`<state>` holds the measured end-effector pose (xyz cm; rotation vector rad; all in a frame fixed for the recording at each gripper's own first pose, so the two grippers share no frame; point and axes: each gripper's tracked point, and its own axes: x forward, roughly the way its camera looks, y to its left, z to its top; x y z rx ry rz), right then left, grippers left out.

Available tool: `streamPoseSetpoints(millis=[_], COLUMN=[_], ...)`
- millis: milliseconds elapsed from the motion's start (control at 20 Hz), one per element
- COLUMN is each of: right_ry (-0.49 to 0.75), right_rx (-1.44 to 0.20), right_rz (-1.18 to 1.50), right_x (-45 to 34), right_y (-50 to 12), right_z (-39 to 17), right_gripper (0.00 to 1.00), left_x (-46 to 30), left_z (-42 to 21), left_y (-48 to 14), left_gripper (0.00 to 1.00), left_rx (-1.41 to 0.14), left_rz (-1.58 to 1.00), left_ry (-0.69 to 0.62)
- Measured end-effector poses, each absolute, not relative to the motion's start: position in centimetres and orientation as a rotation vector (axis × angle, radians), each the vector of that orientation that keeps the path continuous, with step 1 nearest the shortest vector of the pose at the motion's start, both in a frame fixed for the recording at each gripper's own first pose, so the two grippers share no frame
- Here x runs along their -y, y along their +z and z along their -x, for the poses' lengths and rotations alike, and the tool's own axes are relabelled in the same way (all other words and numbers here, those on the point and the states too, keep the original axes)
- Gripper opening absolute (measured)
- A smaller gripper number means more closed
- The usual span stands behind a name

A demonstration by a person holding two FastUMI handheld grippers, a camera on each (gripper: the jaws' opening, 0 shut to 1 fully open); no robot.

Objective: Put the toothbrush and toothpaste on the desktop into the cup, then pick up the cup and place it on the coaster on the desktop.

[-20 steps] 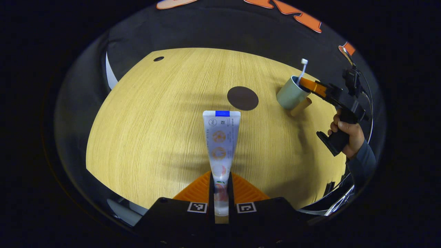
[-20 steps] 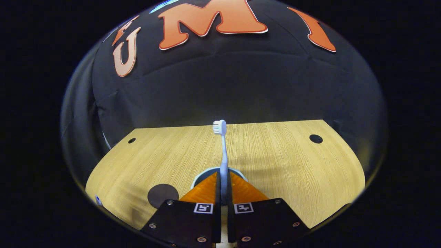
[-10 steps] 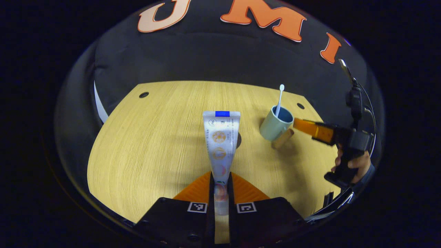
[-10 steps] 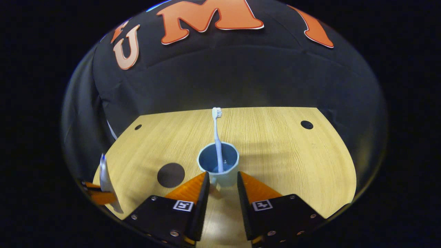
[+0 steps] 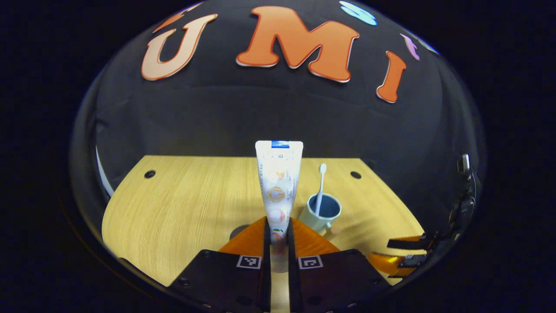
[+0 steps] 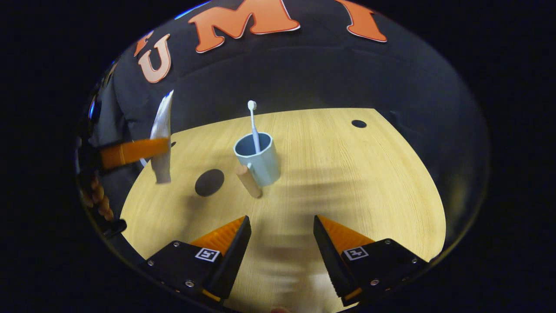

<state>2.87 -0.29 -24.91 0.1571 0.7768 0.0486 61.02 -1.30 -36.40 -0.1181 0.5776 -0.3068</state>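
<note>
On the desktop there is one cup, holding one toothbrush. Just beside the cup lies one dark round coaster. One toothpaste tube is up off the desktop near the cup. Two grippers are counted, the left gripper and the right gripper.

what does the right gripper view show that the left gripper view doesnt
Right gripper view: the right gripper with jaws wide open and empty, and the whole coaster beside the cup, apart from it. Left gripper view: the left gripper up close, jaws shut on the low end of the upright toothpaste; a finger hides most of the coaster. Both: the toothbrush standing in the cup on the table.
</note>
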Motion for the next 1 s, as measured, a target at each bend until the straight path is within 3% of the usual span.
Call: streamPoseSetpoints(millis=[250,500,1000], right_ry=[-0.004,-0.024,0.019], right_rx=[-0.776,-0.791,-0.845], right_rz=[-0.170,-0.196,-0.190], right_x=[2.1,2.8,4.1], right_y=[-24.7,-24.7,-26.4], right_z=[-0.3,1.0,2.4], right_gripper=[0.89,0.89,0.90], left_x=[5.9,8.8,12.1], left_z=[-65.4,-68.4,-68.6], left_y=[-30.8,-28.4,-37.3], left_gripper=[0.16,0.16,0.16], left_rx=[-0.299,-0.152,-0.147], left_rz=[0.129,0.121,0.172], left_ry=[-0.368,-0.354,-0.275])
